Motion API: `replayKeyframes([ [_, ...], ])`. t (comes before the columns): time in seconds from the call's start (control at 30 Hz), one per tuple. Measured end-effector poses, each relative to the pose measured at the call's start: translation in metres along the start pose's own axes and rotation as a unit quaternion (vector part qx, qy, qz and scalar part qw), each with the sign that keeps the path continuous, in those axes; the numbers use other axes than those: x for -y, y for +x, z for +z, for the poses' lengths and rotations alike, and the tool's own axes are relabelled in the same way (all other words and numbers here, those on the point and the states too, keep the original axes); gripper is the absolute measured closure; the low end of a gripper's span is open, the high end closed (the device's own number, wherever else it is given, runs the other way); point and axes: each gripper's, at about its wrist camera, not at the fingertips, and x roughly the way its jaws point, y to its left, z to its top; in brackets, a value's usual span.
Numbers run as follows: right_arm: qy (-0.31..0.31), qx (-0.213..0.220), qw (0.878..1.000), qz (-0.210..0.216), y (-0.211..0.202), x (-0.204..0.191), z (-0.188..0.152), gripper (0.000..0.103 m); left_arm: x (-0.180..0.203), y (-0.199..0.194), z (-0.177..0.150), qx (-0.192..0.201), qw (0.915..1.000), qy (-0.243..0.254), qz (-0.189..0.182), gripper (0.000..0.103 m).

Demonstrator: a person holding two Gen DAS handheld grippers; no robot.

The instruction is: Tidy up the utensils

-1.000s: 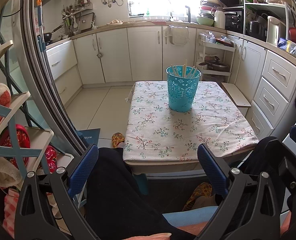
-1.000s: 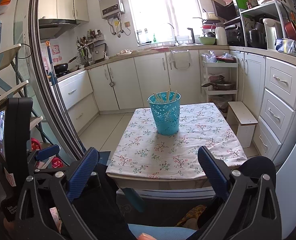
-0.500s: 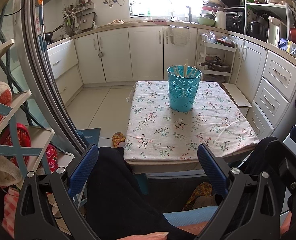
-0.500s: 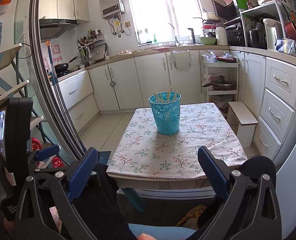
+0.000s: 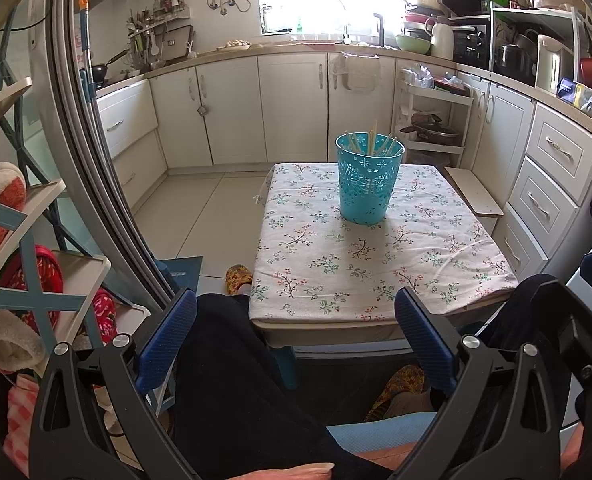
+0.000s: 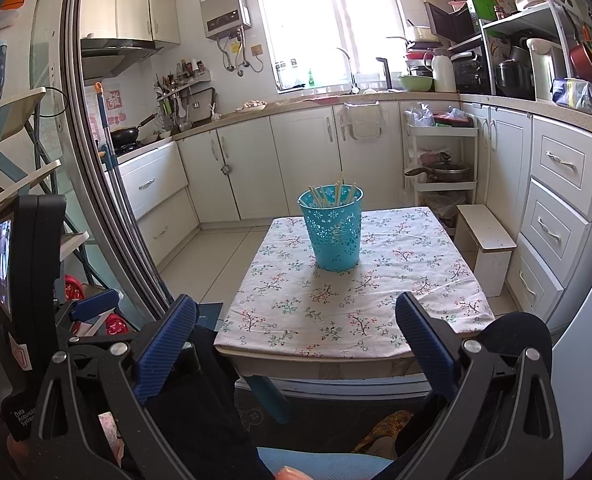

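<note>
A teal perforated cup (image 5: pixel 368 179) stands on a small table with a floral cloth (image 5: pixel 376 264), at its far middle. Several pale wooden chopsticks (image 5: pixel 372 142) stand inside it. The cup shows also in the right wrist view (image 6: pixel 332 227), with the chopsticks (image 6: pixel 336 194) and the table cloth (image 6: pixel 356 300). My left gripper (image 5: pixel 295 316) is open and empty, held low in front of the table's near edge, above the person's lap. My right gripper (image 6: pixel 296 320) is open and empty at about the same distance. The left gripper's body (image 6: pixel 27 264) shows at the left of the right wrist view.
White kitchen cabinets (image 5: pixel 291 108) line the back and right walls. A low white stool (image 6: pixel 486 244) and a white trolley (image 6: pixel 440 160) stand right of the table. A shelf rack with slippers (image 5: pixel 11 240) is at the left. The person's dark-trousered legs (image 5: pixel 231 380) are below the grippers.
Both views have shifted only very slightly; the grippers stay open and empty and the cup has not moved.
</note>
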Motion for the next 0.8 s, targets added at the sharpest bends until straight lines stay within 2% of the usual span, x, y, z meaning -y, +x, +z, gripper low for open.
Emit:
replayKeyframes([
  [0.5,-0.001,0.0,1.0,0.0,0.001,-0.002,0.0,0.007,-0.001,0.001,0.0,-0.003,1.0,-0.001,-0.001,0.008],
  [0.6,0.0,-0.001,1.0,0.003,0.002,-0.002,0.001,0.007,-0.004,-0.002,0.002,0.011,0.9999,-0.002,0.003,0.008],
  [0.7,0.006,-0.009,1.0,0.008,0.013,-0.001,0.005,0.007,-0.003,0.003,0.007,0.017,0.9998,0.002,0.003,0.008],
  [0.8,0.014,-0.034,0.999,0.006,0.034,0.005,0.01,0.007,-0.002,0.02,0.014,0.002,1.0,0.005,0.003,0.008],
])
